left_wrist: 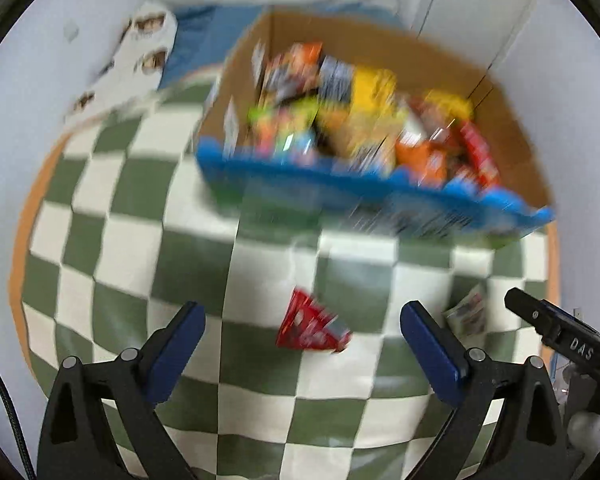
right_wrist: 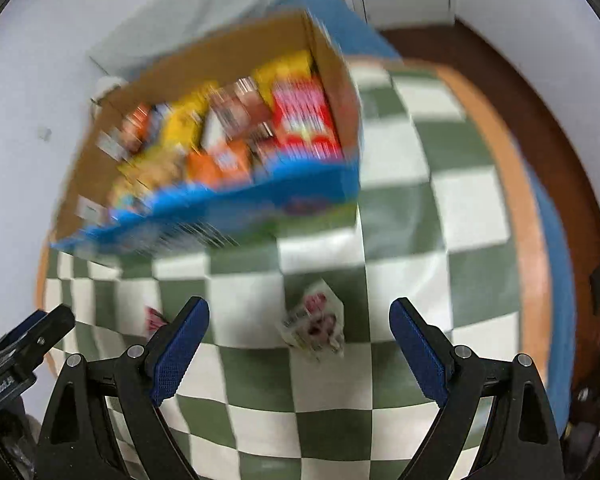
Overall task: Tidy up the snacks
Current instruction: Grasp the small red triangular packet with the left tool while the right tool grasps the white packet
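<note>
Two tongs [left_wrist: 302,330], two loose packets [left_wrist: 312,326]

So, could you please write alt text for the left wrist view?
Open left gripper above a red packet on a checked cloth. Behind stands a box of snacks; a white packet lies right.

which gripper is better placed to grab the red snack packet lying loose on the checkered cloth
Left. The red packet lies on the cloth between the open left gripper fingers. The right gripper, also open, frames the white packet instead; in its view the red one shows only at its left finger's outer edge.
</note>
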The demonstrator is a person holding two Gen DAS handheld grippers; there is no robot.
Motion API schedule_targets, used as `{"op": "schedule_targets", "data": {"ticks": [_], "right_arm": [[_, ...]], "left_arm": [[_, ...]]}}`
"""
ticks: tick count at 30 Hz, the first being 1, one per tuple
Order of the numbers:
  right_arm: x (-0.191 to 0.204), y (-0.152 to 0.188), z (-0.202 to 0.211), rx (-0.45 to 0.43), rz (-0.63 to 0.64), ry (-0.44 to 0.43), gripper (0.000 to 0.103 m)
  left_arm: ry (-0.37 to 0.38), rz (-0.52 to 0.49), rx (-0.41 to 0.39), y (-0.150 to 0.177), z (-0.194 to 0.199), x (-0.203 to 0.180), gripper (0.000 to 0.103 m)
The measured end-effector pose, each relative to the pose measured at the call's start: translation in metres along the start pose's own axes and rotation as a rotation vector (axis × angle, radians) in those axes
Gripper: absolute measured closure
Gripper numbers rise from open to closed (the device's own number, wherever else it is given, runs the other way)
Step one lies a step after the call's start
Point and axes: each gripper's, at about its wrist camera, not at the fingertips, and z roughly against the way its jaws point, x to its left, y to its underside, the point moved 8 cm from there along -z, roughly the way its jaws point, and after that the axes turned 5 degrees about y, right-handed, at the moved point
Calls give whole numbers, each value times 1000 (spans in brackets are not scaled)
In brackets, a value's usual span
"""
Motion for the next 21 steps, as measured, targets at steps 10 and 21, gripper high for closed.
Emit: {"op": "schedule_targets", "data": {"ticks": [10,21], "right_arm": [[-7,27,-84,155,-44,-9,29],[2,43,-89,149,26,3,58]], "left_arm": [[103,178,230,37,-81,21,3],[109,161,240,47,-98,12,52]]}}
